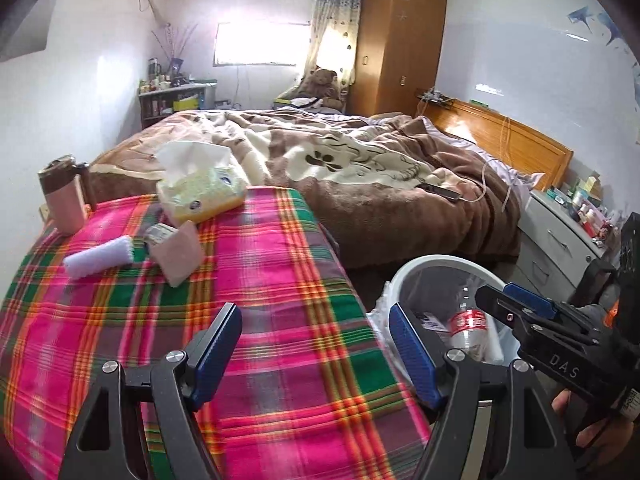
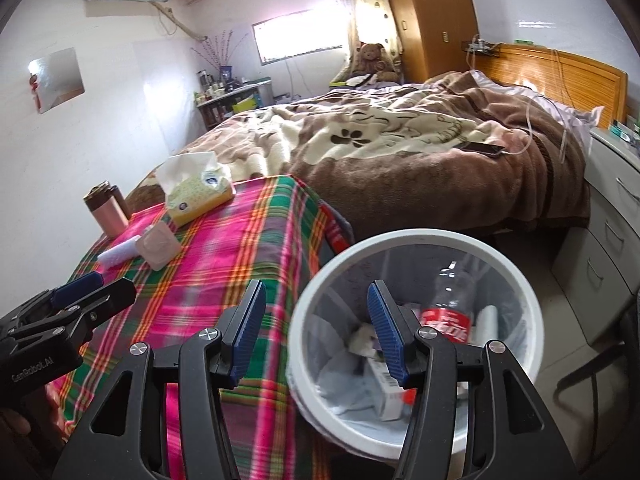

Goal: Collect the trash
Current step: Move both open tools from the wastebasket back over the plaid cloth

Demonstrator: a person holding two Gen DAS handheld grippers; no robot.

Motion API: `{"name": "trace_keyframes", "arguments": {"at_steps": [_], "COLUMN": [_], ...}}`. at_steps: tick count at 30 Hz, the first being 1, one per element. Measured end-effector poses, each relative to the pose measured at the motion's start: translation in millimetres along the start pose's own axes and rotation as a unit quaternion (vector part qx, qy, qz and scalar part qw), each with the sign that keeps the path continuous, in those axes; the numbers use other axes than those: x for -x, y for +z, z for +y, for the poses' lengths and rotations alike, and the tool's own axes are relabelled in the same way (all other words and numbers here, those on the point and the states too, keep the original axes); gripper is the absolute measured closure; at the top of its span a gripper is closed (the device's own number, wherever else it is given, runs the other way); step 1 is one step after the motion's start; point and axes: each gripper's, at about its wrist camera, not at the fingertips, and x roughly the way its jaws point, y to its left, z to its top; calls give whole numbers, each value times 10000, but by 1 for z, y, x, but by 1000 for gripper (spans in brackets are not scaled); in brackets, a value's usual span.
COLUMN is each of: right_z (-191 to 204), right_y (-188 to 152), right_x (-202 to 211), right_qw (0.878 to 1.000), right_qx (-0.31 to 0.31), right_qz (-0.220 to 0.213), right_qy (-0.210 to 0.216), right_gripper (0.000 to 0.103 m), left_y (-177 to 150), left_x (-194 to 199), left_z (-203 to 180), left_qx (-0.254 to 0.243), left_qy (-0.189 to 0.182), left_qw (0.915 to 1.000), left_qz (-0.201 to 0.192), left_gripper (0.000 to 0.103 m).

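Far left on the plaid-covered table (image 1: 280, 320) stands a pink tumbler (image 1: 64, 200), upright near the back corner, likely parked there as a keeper, not trash. Just right of it lie a rolled white cloth (image 1: 100, 258) and a pink folded wrapper (image 1: 180, 254), touching or nearly so; we judge these the likeliest trash left on the table. Behind them sits a tissue pack (image 1: 200, 192) with a sheet pulled up, at the table's far edge by the bed (image 1: 360, 168).

Our left gripper (image 1: 316, 344) hovers above the tablecloth near the table's right edge, fingers spread wide, holding nothing; it points toward the wrapper and cloth, so we read it as ready for the next pick.

Right of the table, on the floor, stands the white bin (image 2: 400, 240), lined with a clear bag, set just beside the table edge so drops are short. Inside lie a plastic bottle (image 2: 448, 312) with red label, crumpled paper and a small carton.

Our right gripper (image 2: 316, 332) hangs over the bin's left rim, fingers released and empty, one finger over the table edge and one over the bin mouth. Collected trash is in the bin; the wrapper and cloth still lie on the table.
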Motion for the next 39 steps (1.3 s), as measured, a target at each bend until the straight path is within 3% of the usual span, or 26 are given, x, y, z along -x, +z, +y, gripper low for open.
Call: {"name": "trace_keyframes", "arguments": {"at_steps": [6, 23, 27, 39], "right_z": [26, 95, 117, 165], "right_y": [1, 11, 18, 35], "right_x": [-8, -52, -68, -113], "right_qw": [9996, 9950, 9922, 9818], "right_qx": [192, 639, 834, 1288], "right_qz": [50, 397, 443, 529], "right_qy": [209, 656, 819, 1294], "right_gripper": [36, 36, 36, 33], "left_y": [0, 7, 12, 27], "left_x": [5, 4, 0, -26], "left_z": [34, 161, 183, 242], "left_qx": [244, 897, 887, 845], "left_qy": [75, 771, 990, 1128], "left_qw": [9997, 9930, 9911, 9899], "left_qz": [-14, 42, 69, 163], "left_gripper": [27, 27, 27, 27]}}
